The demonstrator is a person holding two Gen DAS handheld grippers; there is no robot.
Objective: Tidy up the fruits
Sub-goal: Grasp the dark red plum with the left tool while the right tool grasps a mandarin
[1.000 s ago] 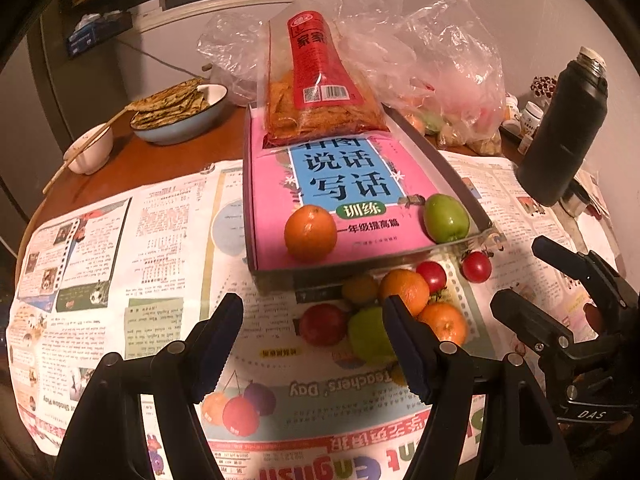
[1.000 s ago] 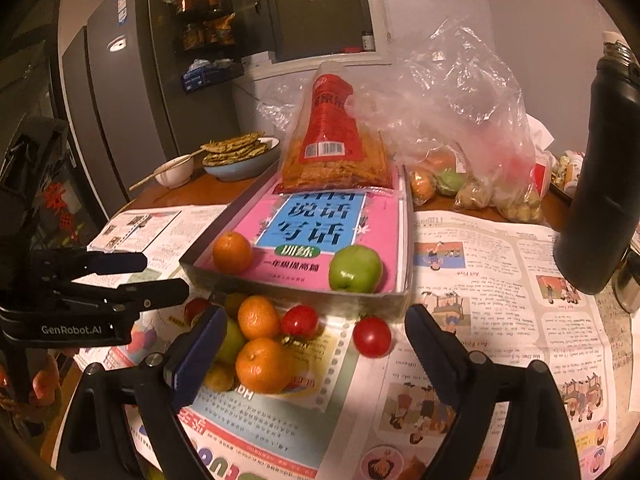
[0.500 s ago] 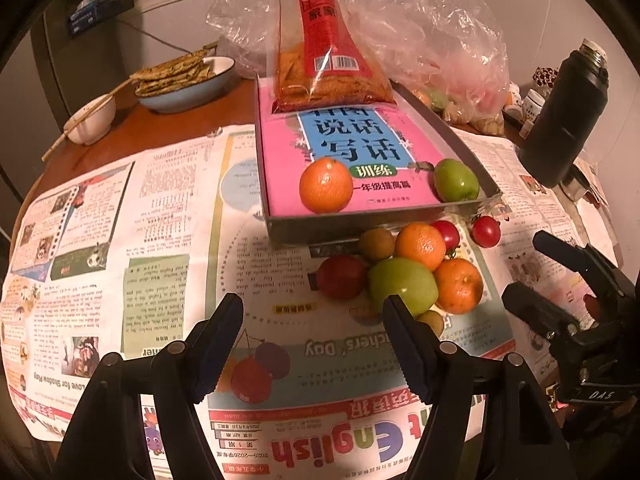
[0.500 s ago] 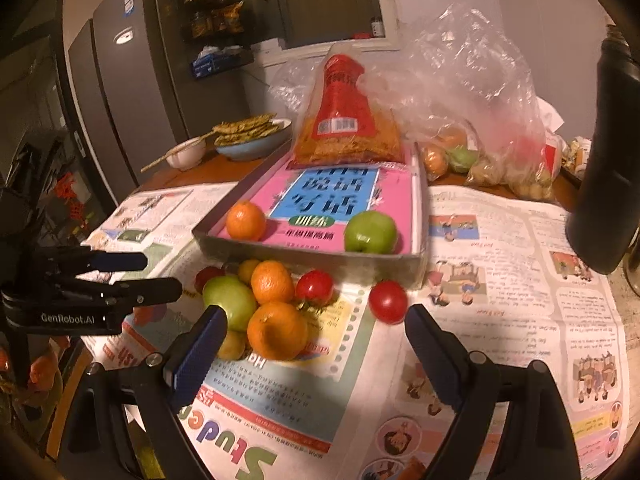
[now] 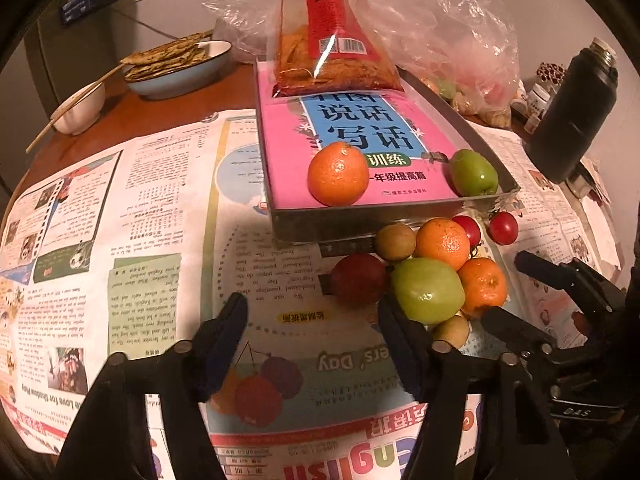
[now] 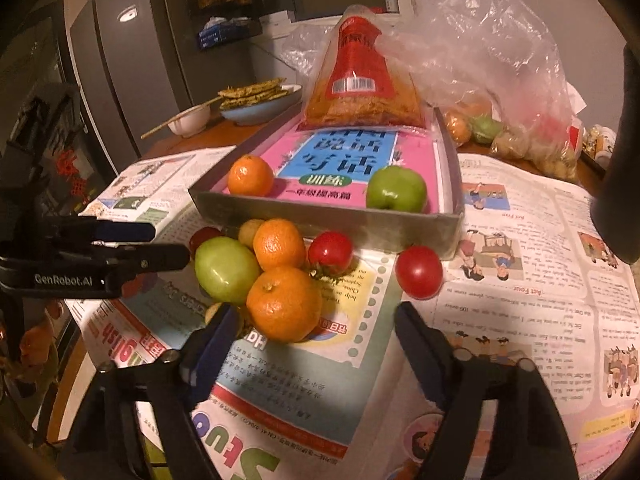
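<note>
A round orange mandarin (image 5: 338,174) and a glossy green apple (image 5: 474,172) sit inside a shallow grey tray (image 5: 360,222). At the tray's six o'clock, mandarins, a green apple (image 6: 226,270), red tomatoes and small brownish fruits cluster touching on newspaper.

A shallow grey cardboard tray (image 5: 400,222) sits on the newspaper-covered bench (image 5: 160,240); in it lie a pink paperback book (image 5: 288,168), a round orange mandarin (image 5: 338,174) and a smooth green apple (image 5: 474,172) — a clear plastic snack bag (image 5: 332,40) behind them. Before the tray, a loose heap of fruit (image 5: 428,272) rests on the newspaper.
</note>
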